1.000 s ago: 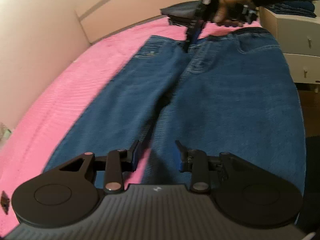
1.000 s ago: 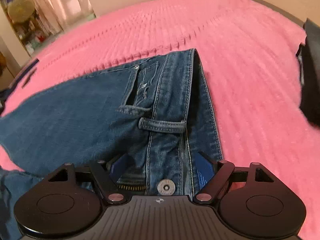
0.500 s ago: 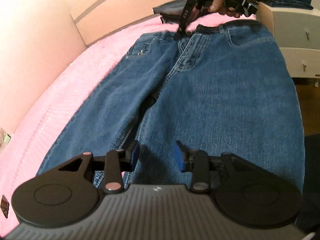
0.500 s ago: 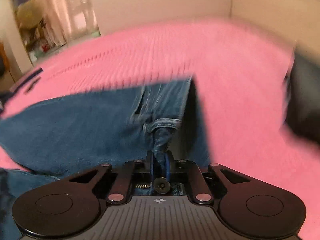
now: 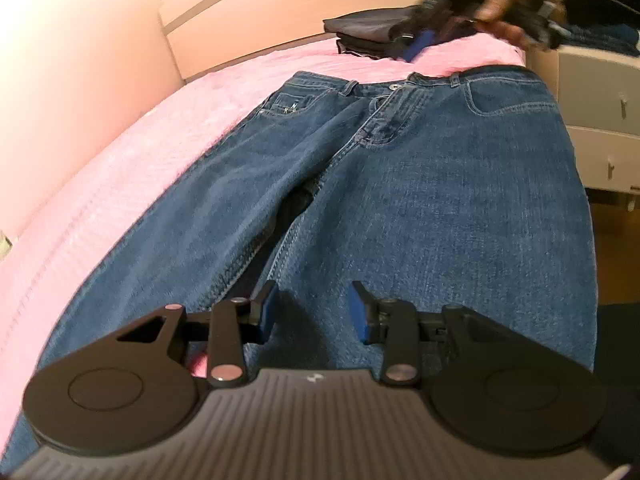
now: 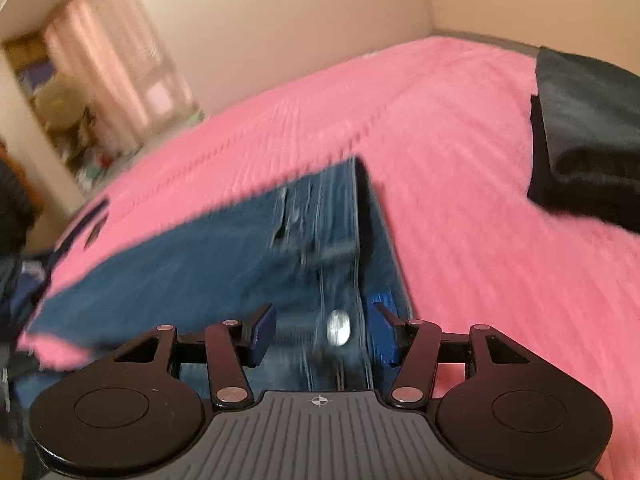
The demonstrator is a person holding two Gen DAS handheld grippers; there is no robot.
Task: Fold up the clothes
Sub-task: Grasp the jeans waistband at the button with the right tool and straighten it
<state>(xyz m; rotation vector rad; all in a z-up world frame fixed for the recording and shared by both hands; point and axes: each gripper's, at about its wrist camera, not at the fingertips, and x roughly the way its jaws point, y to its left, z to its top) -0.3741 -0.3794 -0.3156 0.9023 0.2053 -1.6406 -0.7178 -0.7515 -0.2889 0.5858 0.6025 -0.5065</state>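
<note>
Jeans (image 5: 420, 184): spread flat, front up, on pink bed (image 5: 120, 184). Left claw (image 5: 312, 312) spread over the legs; right claw (image 6: 322, 336) spread over the waistband. Waistband and leg are best pinched together, seams aligned.

Black left gripper (image 5: 312, 312), blue-padded jaws (silver pivot screws).

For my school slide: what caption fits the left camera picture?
Open left gripper hovers over blue jeans on a pink bed.
</note>
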